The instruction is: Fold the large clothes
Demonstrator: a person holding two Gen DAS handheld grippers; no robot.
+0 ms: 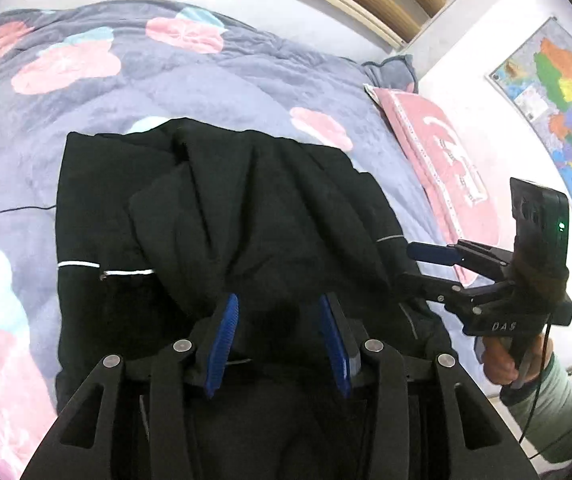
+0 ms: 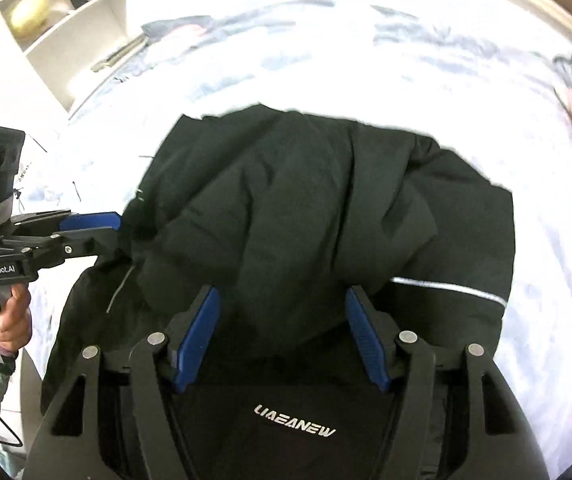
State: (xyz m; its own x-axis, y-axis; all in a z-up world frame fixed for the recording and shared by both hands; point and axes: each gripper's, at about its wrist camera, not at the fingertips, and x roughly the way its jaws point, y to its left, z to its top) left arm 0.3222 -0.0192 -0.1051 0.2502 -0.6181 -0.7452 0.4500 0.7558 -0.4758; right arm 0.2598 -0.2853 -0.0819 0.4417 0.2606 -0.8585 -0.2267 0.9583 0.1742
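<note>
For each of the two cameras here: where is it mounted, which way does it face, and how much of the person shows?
Left wrist: on the left gripper, looking down along its blue fingers at the black jacket on the floral quilt; the right gripper and its hand show at right.
Right wrist: on the right gripper, facing down at the same jacket; the left gripper and its hand show at left.
Shared: the jacket, the quilt, each other's gripper.

White lettering "LIAEANEW" on the black jacket (image 2: 286, 208), near its lower edge. "GenRobot.AI" printed on the body of the left gripper (image 2: 120, 230). "DAS" on the body of the right gripper (image 1: 414, 264). Map (image 1: 558, 120) labels too small to read.
</note>
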